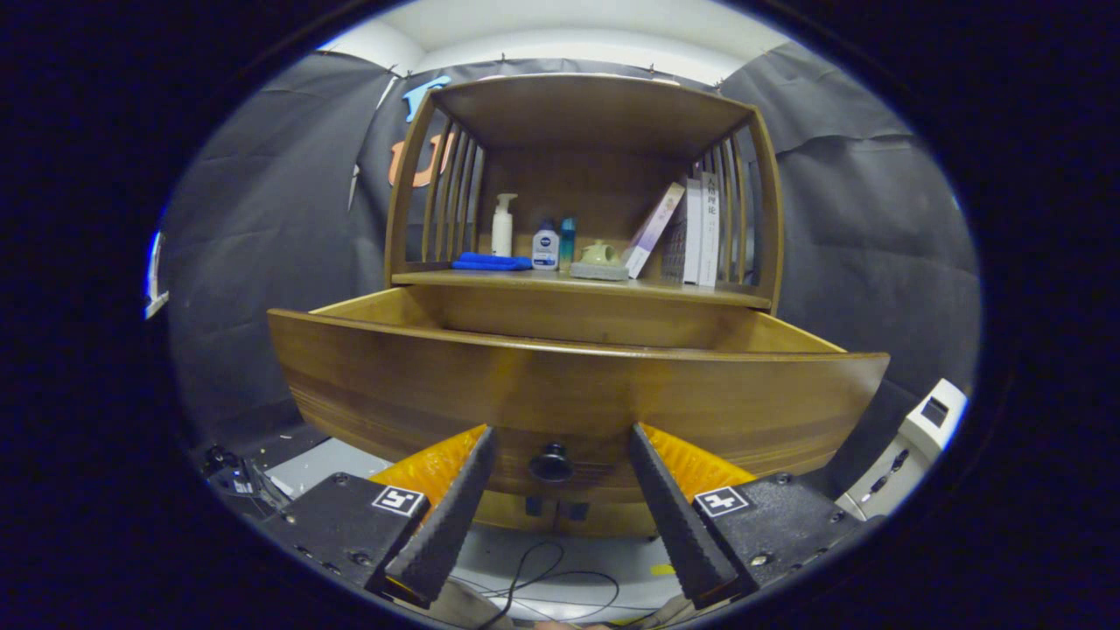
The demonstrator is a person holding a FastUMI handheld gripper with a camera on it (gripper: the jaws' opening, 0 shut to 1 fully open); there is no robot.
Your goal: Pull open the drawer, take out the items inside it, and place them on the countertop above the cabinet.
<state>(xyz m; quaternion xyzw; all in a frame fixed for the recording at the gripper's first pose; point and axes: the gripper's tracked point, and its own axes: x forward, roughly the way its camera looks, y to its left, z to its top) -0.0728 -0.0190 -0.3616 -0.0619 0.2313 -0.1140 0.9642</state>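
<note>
A wooden cabinet has its drawer [577, 394] pulled out towards me. The tall curved front panel hides whatever lies inside the drawer. Its dark round knob [551, 462] sits low on the panel, between my fingers but touching neither. My gripper [562, 430] is open, with the fingertips close against the drawer front on either side of the knob. Above the drawer runs the countertop [700, 293], under a slatted wooden hutch.
On the countertop stand a folded blue cloth [490, 261], a white pump bottle [502, 226], two small bottles [546, 248], a green pot on a pad [600, 258] and leaning books [691, 229]. A white device [919, 437] stands low right. Cables [542, 577] lie on the floor below.
</note>
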